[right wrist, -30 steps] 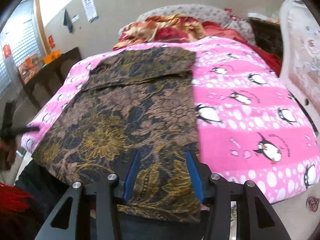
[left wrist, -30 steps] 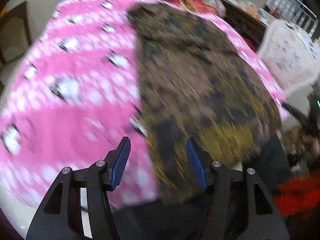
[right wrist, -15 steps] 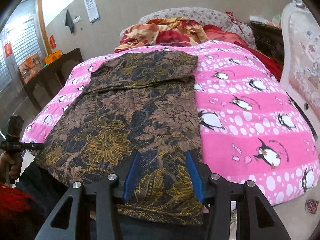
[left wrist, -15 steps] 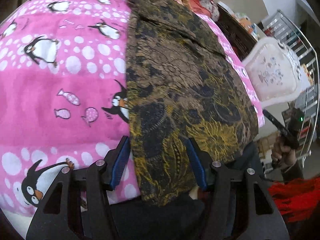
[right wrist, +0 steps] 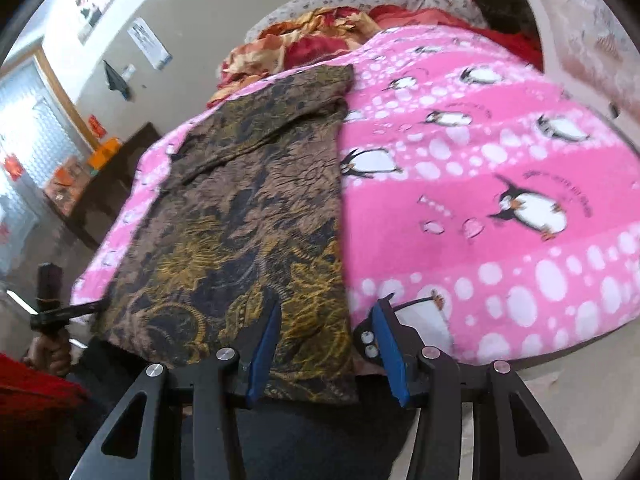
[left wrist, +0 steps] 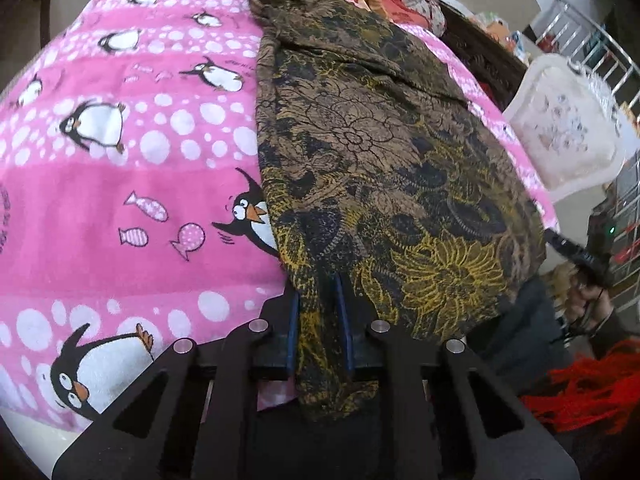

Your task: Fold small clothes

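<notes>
While left gripper [left wrist: 319, 320] pinches garment [left wrist: 384, 168], right gripper [right wrist: 326, 340] agape

No legible writing anywhere in either view.

On the pink penguin blanket [right wrist: 500, 168], ahead and to the right of the right gripper's jaws, a curved line of small dark lettering [right wrist: 560, 184] arcs over one penguin, too blurred to read. A similar line of lettering [left wrist: 236, 63] sits beside a penguin far ahead and left of the left gripper's jaws, also too small to make out. On the wall far ahead and left of the right jaws hang a white paper notice [right wrist: 150, 42] and a framed picture [right wrist: 100, 2]; both carry dark marks, but nothing on them can be deciphered.
</notes>
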A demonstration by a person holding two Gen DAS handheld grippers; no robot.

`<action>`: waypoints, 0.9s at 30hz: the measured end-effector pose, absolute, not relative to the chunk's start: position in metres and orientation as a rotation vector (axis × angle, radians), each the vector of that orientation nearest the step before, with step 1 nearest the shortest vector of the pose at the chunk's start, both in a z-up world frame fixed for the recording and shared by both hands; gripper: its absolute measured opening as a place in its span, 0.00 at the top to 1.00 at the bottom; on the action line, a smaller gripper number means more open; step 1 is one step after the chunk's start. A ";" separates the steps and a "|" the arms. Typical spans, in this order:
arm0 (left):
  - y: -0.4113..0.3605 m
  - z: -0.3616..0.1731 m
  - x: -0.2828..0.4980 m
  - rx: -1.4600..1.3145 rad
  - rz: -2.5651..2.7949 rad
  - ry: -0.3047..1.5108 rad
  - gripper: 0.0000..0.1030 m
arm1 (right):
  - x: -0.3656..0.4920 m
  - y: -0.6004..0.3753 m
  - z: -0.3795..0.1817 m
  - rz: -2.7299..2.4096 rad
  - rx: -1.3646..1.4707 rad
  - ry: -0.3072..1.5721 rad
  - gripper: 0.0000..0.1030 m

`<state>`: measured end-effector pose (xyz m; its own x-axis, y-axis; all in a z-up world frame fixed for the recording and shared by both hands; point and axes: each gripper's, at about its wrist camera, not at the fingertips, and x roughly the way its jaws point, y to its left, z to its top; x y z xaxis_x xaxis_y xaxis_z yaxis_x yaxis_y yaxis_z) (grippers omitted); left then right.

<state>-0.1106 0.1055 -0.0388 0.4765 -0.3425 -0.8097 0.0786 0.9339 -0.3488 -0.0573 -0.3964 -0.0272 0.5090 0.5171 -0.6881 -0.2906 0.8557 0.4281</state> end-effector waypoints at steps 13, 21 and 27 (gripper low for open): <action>0.113 -0.041 -0.110 -0.382 -0.282 1.056 0.84 | -0.037 -0.407 -0.044 0.830 0.543 0.917 0.57; 0.112 -0.043 -0.107 -0.408 -0.292 1.046 0.84 | -0.034 -0.396 -0.046 0.815 0.494 0.932 0.61; 0.114 -0.040 -0.110 -0.414 -0.263 1.030 0.97 | -0.039 -0.402 -0.043 0.749 0.384 0.944 0.96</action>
